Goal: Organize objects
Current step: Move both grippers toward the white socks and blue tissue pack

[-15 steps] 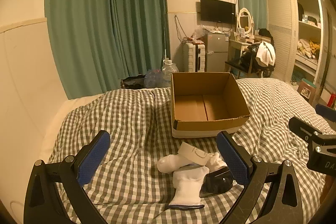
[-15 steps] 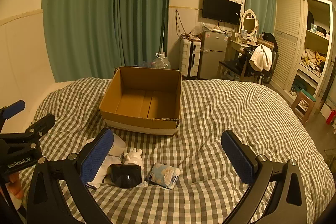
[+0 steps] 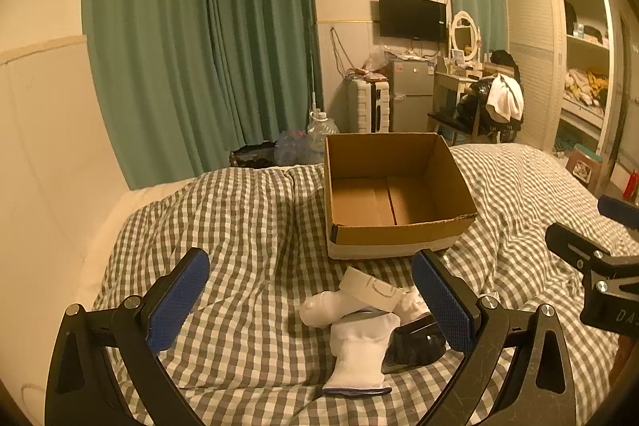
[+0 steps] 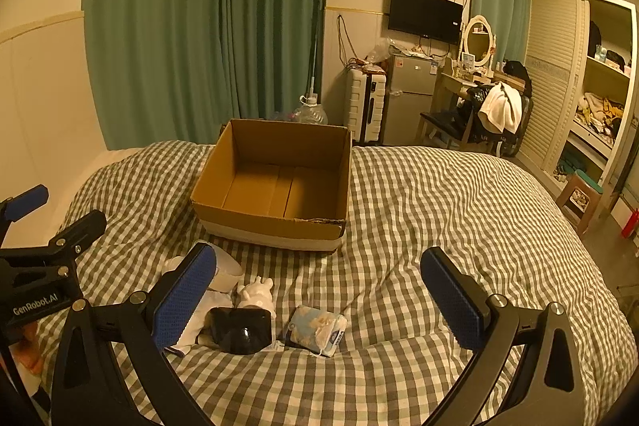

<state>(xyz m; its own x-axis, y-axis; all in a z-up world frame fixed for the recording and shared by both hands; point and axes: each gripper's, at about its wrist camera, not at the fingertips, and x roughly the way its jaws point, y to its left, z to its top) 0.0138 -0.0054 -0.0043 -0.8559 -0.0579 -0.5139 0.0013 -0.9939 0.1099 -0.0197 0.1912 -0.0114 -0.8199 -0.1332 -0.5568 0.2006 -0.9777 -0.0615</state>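
Observation:
An empty cardboard box (image 3: pixel 399 194) (image 4: pixel 275 182) stands open on the checked bed. In front of it lies a small pile: white socks (image 3: pixel 359 350), a white roll (image 3: pixel 371 288), a black pouch (image 3: pixel 415 346) (image 4: pixel 241 330), a small white figure (image 4: pixel 255 292) and a pale blue tissue pack (image 4: pixel 317 330). My left gripper (image 3: pixel 311 302) is open and empty, hovering just above the pile. My right gripper (image 4: pixel 319 298) is open and empty, above the tissue pack. Each gripper shows at the edge of the other's view.
The checked duvet (image 4: pixel 459 210) covers the bed. Green curtains (image 3: pixel 199 46), a white suitcase (image 3: pixel 367 106), a small fridge (image 3: pixel 411 94), a chair with clothes (image 3: pixel 491 106) and an open wardrobe (image 3: pixel 579 74) stand beyond. A stool (image 4: pixel 579 194) stands right of the bed.

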